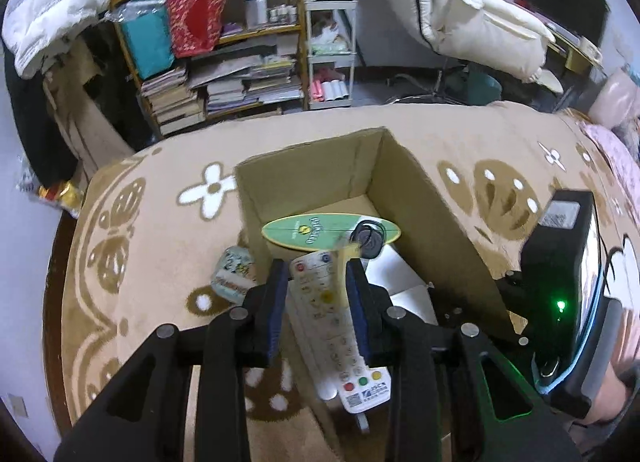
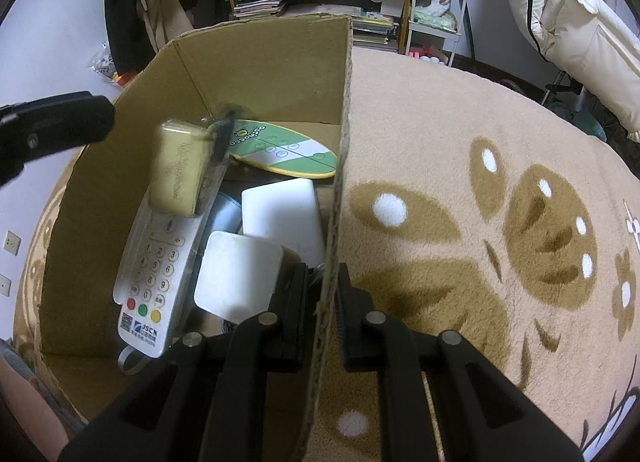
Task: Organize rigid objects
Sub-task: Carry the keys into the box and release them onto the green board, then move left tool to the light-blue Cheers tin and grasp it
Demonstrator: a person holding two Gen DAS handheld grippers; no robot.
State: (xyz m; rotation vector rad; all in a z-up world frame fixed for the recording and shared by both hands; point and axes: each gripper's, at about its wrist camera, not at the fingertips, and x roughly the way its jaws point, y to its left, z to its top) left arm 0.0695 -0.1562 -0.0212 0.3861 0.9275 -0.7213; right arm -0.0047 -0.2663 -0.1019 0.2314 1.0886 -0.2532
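Left wrist: left claw [image 1: 318, 282] straddled the remote [image 1: 334, 318] over the box [image 1: 420, 189]; contact unclear. Right wrist: right claw [image 2: 322, 304] pinched the box wall; remote inside looked stiff, light, slick; best gripped mid-body.

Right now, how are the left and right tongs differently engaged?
The left tongs straddle the white remote control over the brown cardboard box; the right tongs pinch that box's side wall. The left carries an item, the right steadies the container. Both have black fingers.
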